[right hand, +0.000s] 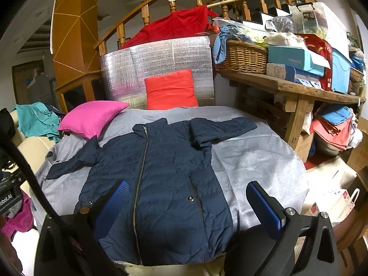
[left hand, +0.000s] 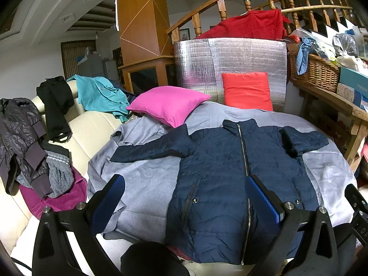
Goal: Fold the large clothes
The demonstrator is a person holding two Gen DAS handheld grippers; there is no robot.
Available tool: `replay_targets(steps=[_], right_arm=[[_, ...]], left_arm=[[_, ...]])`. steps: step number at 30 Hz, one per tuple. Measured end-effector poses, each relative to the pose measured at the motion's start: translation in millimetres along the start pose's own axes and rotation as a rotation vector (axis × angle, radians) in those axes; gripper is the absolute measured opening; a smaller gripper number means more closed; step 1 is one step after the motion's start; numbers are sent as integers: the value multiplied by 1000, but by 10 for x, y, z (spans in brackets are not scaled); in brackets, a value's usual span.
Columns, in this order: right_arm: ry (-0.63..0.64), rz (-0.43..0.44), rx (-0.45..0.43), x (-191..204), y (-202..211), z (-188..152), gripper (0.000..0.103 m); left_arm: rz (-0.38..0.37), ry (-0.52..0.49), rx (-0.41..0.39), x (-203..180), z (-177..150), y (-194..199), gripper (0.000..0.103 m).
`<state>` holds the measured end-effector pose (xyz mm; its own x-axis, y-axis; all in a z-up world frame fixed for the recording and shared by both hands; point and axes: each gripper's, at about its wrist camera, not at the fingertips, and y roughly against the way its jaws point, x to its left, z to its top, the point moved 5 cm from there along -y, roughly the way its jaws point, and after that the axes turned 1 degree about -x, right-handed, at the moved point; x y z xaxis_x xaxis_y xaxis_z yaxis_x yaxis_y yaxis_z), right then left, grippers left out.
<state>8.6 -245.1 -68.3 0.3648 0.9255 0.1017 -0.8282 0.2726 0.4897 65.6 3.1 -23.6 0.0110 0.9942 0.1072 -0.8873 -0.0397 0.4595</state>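
we note a curved wooden stair railing [right hand: 161, 7] behind a silver insulation panel [right hand: 161, 69], an orange wood-panelled column [left hand: 142, 23], a cluttered wooden bench [right hand: 299, 87] at right, a cream sofa [left hand: 92, 124] at left, white walls.

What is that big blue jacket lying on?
The navy jacket lies flat, zipped, on a grey cloth spread over the surface. A pink cushion sits on the cloth behind one sleeve. What is beneath the cloth is covered.
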Motion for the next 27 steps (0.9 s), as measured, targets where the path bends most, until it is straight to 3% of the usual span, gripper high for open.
replay_targets(steps=[27], right_arm=[[-26,19,18,-18,-180,8,103]], left_arm=[[11,-18,22,-63,11,-156,103]])
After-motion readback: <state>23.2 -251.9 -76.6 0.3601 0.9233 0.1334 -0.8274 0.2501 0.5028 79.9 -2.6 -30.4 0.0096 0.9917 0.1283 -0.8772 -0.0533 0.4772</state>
